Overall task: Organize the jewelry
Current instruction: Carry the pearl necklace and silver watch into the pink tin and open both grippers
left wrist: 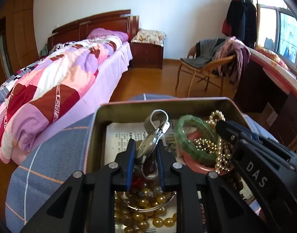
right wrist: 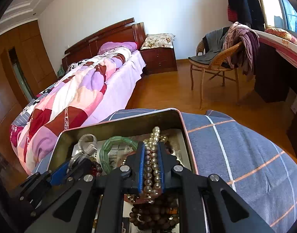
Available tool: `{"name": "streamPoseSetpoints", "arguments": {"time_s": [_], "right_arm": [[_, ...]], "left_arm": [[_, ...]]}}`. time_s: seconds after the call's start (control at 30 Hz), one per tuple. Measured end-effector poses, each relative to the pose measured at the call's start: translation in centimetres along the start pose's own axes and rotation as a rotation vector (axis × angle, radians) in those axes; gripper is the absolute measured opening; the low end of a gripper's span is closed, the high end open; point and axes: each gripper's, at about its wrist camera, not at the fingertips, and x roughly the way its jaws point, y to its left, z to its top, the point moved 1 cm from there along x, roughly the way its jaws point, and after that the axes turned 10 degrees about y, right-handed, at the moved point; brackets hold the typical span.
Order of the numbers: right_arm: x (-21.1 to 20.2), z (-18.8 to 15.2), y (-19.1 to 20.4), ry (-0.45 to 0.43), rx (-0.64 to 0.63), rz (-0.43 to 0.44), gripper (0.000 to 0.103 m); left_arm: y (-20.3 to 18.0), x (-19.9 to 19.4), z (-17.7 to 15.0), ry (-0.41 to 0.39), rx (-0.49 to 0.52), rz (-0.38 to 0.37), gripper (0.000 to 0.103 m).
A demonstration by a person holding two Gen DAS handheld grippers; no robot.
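Note:
A metal tin (left wrist: 140, 106) sits on a blue checked cloth and holds mixed jewelry. My left gripper (left wrist: 145, 145) is shut on a silver watch (left wrist: 147, 145) with a metal band, over the tin. My right gripper (right wrist: 151, 147) is shut on a pearl necklace (right wrist: 152, 163) at the tin's right side; it also shows in the left wrist view (left wrist: 222, 128). A green bangle (left wrist: 195, 137), a pink bangle (left wrist: 195, 165), amber beads (left wrist: 146, 200) and dark wooden beads (right wrist: 154, 209) lie in the tin (right wrist: 117, 120).
The tin rests on a blue checked cushion (right wrist: 235, 155). A bed with a patchwork quilt (left wrist: 57, 81) is to the left, a wicker chair with clothes (left wrist: 212, 58) beyond, and a dark desk (left wrist: 274, 89) on the right.

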Motion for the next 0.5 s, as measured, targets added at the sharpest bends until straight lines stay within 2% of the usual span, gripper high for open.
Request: {"name": "streamPoseSetpoints", "arguments": {"time_s": [0.13,0.23,0.27,0.3,0.37,0.4,0.5], "right_arm": [[0.0,-0.1,-0.2,-0.016,0.004,0.007,0.014],[-0.1,0.0,-0.5,-0.024,0.019,0.032,0.015],[-0.1,0.0,-0.4,-0.023,0.014,0.035,0.021],[-0.2,0.0,-0.2,-0.022,0.006,0.039,0.034],[-0.6,0.0,0.1,-0.027,0.000,0.083,0.056],[-0.7,0.1,0.2,-0.032,0.003,0.111,0.065],[-2.3,0.2,0.7,-0.070,-0.009,0.145,0.066]], "left_arm": [[0.0,-0.1,0.1,0.005,0.000,0.008,0.022],[0.0,0.1,0.3,0.009,0.002,0.019,0.027],[-0.1,0.1,0.3,0.009,0.003,0.022,0.028],[-0.2,0.1,0.3,0.009,0.007,0.029,0.031],[-0.2,-0.2,0.4,-0.005,-0.006,0.069,0.076],[-0.2,-0.5,0.4,-0.026,-0.005,0.049,0.077],[-0.3,-2.3,0.7,-0.073,0.000,0.068,0.079]]}}
